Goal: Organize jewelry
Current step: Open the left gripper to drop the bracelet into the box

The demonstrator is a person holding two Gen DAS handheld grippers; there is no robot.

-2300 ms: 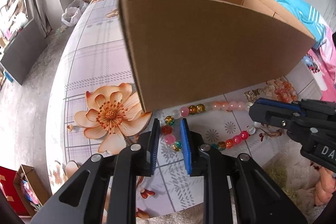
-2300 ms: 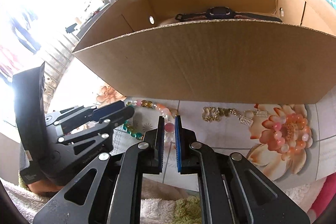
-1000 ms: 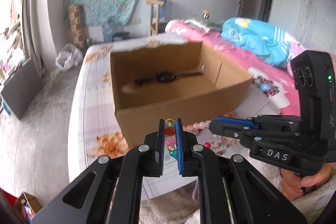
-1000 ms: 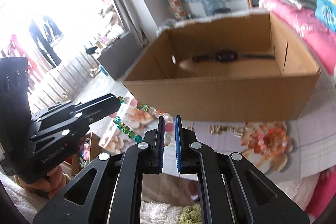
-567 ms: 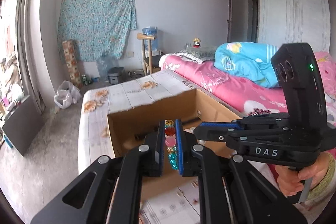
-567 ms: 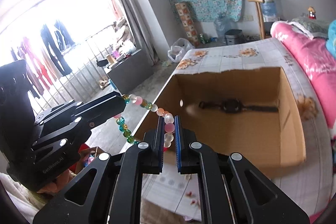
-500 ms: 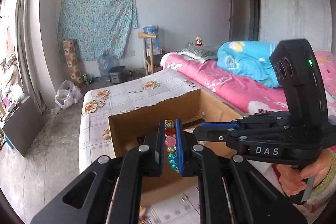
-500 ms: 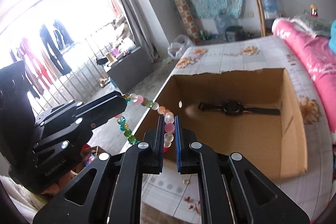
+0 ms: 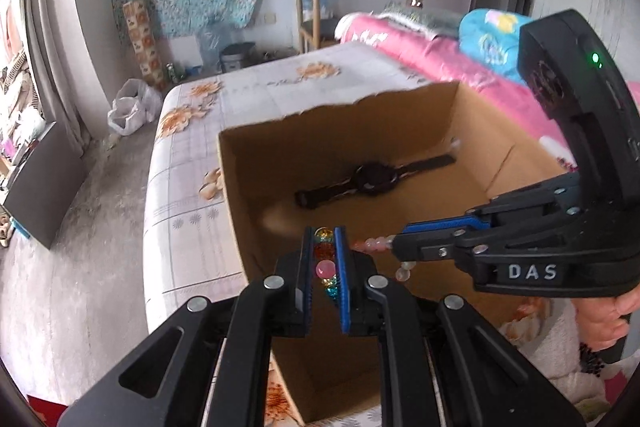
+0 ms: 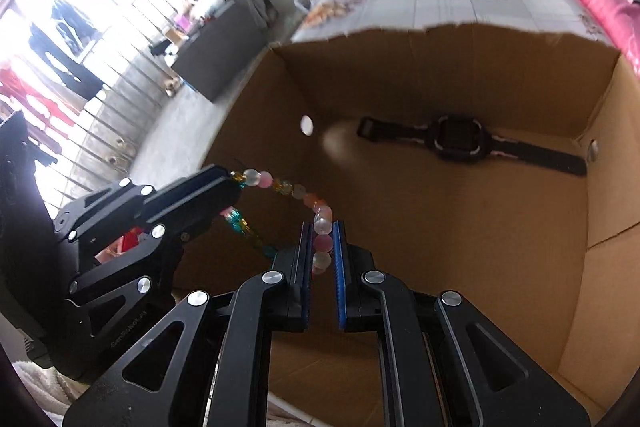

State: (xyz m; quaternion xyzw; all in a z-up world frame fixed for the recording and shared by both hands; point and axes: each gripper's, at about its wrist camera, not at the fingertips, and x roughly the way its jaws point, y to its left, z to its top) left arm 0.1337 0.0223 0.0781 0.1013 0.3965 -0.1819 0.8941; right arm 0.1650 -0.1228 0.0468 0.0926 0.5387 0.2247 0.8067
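Bead necklace is strung in the air between both grippers, over the open cardboard box. Left gripper is clenched on the coloured beads; right gripper is clenched on the pale pink ones, with a loop sagging between them and a teal stretch hanging below the left. Black watch already lies on the box floor near the far wall.

Handling, my read: light and fully limp, no stiffness along the string. Round glossy beads can roll out of flat pads, so pinch across a bead or on the cord between beads. Two holds well apart stop it bunching.

Versus 2.3 s ago: the strand lay on the flowered bench in front of the box, with the left gripper open around it. Now it's lifted and past the near wall, and both views look down into the box. Grips haven't shifted over the last second.
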